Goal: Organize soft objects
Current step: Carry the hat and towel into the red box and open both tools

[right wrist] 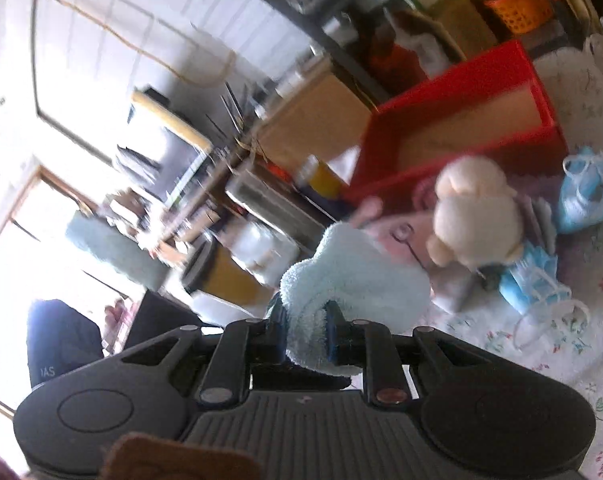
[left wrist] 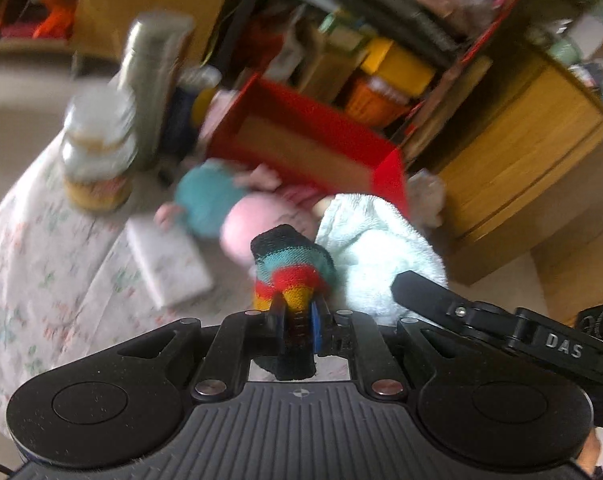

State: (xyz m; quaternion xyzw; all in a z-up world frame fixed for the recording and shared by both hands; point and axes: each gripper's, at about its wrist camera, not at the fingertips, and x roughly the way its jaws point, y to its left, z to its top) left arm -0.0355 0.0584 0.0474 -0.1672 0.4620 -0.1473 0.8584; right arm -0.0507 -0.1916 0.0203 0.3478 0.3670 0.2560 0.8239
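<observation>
Left gripper (left wrist: pixel 295 316) clamped on a striped knit sock (left wrist: pixel 291 264), right gripper (right wrist: pixel 306 334) clamped on a pale blue fluffy cloth (right wrist: pixel 353 276); red box (left wrist: pixel 313 140) at twelve o'clock looks empty, so sorting barely begun. Left to gather: pink plush (left wrist: pixel 257 220), cream teddy (right wrist: pixel 475 212), blue masks (right wrist: pixel 587 196); jar (left wrist: pixel 97 152) at ten o'clock crowding the left approach.

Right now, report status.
Left gripper shut on striped sock. Right gripper shut on fluffy sock. Red box ahead, empty. Plush toys in front.
</observation>
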